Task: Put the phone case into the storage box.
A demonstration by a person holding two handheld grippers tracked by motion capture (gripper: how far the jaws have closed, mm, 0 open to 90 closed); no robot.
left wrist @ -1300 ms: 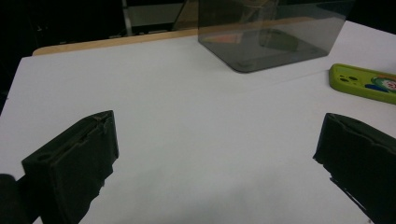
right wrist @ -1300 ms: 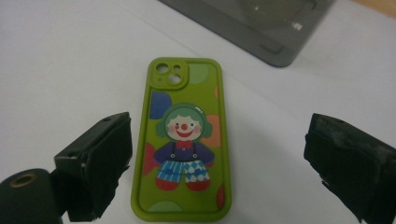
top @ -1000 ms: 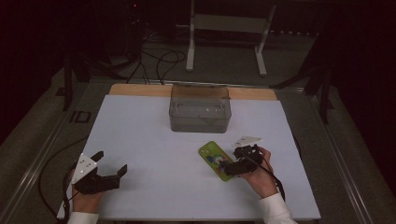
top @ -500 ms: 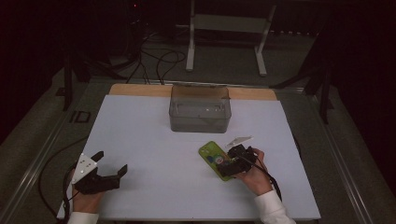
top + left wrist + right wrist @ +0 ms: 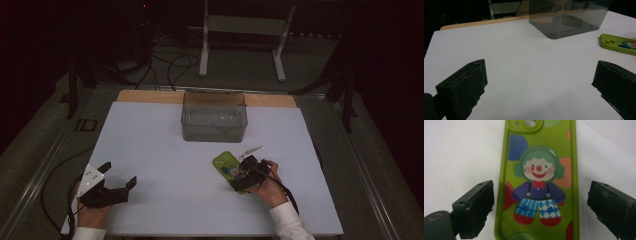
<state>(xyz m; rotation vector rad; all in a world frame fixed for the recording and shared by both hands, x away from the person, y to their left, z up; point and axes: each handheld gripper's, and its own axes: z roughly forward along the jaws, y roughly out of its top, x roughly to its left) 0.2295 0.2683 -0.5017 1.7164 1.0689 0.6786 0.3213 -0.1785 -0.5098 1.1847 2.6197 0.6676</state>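
A: What is nearest to the person on the tabletop [image 5: 165,145]?

B: In the high view, the left claw [image 5: 119,186] is at the near left corner, held by the left hand [image 5: 92,215]. Its jaws are wide apart and they hold nothing. In the left gripper view the left claw [image 5: 539,85] has only the bare white surface between its two jaws.

A: And the other side?

B: The right claw [image 5: 239,176] is at the near right part, held by the right hand [image 5: 270,187], with a white sleeve [image 5: 290,222] behind it. Its jaws are also open. It is directly over the near end of the green phone case [image 5: 229,167].

A: Does it grip the case?

B: No. In the right gripper view the right claw [image 5: 540,202] has one jaw at each side of the green phone case [image 5: 539,180], and a gap of white surface is visible between each jaw and the edge of the case. The case lies flat, with the picture of a clown up and the camera opening at the far end.

A: What is behind the case?

B: Farther away, near the middle of the tabletop, stands a clear grey box [image 5: 214,117], apart from the case. The left gripper view shows the clear grey box [image 5: 566,20] too, with the green phone case [image 5: 617,43] at its right. Behind the box is a wooden edge [image 5: 150,96], then the floor with cables [image 5: 170,65] and a white stand [image 5: 242,30].
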